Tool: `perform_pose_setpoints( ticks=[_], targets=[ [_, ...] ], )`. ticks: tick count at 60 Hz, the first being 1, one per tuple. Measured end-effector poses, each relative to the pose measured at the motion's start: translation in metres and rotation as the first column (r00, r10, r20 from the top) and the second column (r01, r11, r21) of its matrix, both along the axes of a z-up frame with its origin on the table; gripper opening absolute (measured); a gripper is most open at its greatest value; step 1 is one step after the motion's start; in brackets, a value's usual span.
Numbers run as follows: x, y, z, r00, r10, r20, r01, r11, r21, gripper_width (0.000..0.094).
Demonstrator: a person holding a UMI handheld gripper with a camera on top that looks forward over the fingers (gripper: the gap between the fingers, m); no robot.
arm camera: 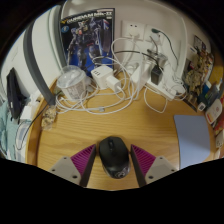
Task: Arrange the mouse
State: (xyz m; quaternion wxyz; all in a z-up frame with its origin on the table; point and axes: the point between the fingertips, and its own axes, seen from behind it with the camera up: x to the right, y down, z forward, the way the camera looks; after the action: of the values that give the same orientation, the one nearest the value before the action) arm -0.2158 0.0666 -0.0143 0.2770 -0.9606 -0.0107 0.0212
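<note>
Gripper view: claw (pixel 112 165) spread apart, black mouse (pixel 113 156) between its fingers on desk (pixel 90 125).

a black mouse (pixel 113 157) sits on the wooden desk (pixel 90 125) between the open gripper (pixel 112 166) fingers, a gap at either side. beyond them lie tangled white cables (pixel 135 85), with a poster (pixel 88 38) behind.

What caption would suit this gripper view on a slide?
Open gripper straddling a black mouse on a wooden desk, white cables beyond.
</note>
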Motion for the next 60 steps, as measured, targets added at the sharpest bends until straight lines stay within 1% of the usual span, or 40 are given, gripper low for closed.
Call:
perform_pose_setpoints(
  ticks=[3,4,5,6,7,8,9,10,11,14,15,17,18,21,26,29,32,38,43,46,50,54,60],
  targets=[
    [-0.001,0.000,0.000,1.000,0.009,0.001,-0.009,1.000,0.004,0.0530],
    [-0.001,-0.001,0.000,1.000,0.016,0.011,-0.016,1.000,0.000,0.0501],
    [0.000,-0.002,0.000,1.000,0.023,0.019,-0.023,1.000,-0.004,0.0519],
    [0.001,-0.002,0.000,1.000,0.021,0.023,-0.020,1.000,-0.006,0.0465],
    [0.002,-0.002,0.000,1.000,0.011,0.028,-0.011,1.000,-0.010,0.0461],
    [0.004,-0.002,0.000,1.000,-0.001,0.031,0.002,1.000,-0.012,0.0430],
    [0.006,-0.003,0.000,0.999,-0.009,0.034,0.009,1.000,-0.016,0.0469],
    [0.006,-0.003,0.000,0.999,-0.010,0.034,0.011,1.000,-0.016,0.0387],
    [0.006,-0.003,0.000,0.999,-0.008,0.034,0.008,1.000,-0.019,0.0363],
    [0.005,-0.005,0.000,1.000,0.001,0.026,-0.001,1.000,-0.021,0.0347],
    [0.004,-0.006,0.001,1.000,-0.003,0.018,0.003,1.000,-0.020,0.0312],
    [0.003,-0.006,0.001,1.000,0.003,0.005,-0.003,1.000,-0.014,0.0314],
    [0.003,-0.005,0.001,1.000,0.009,0.002,-0.009,1.000,-0.009,0.0283],
    [0.002,-0.006,0.001,1.000,0.025,-0.003,-0.025,1.000,-0.005,0.0282],
    [0.003,-0.005,0.002,0.999,0.031,-0.008,-0.031,1.000,-0.005,0.0280],
    [0.001,-0.003,0.005,0.998,0.050,-0.024,-0.050,0.999,-0.002,0.0279],
    [0.002,0.002,0.018,0.998,0.058,-0.033,-0.057,0.998,0.025,0.0283],
    [0.024,0.017,0.066,0.998,0.057,-0.022,-0.054,0.994,0.097,0.0279],
    [0.062,0.030,0.114,1.000,0.024,-0.007,-0.022,0.986,0.167,0.0279],
    [0.093,0.036,0.138,1.000,-0.010,0.007,0.008,0.979,0.203,0.0278],
    [0.143,0.040,0.163,0.998,-0.053,0.028,0.046,0.972,0.228,0.0279],
    [0.195,0.041,0.173,0.994,-0.099,0.048,0.085,0.966,0.243,0.0279],
    [0.270,0.040,0.164,0.986,-0.160,0.045,0.145,0.960,0.239,0.0278]
  ],
)
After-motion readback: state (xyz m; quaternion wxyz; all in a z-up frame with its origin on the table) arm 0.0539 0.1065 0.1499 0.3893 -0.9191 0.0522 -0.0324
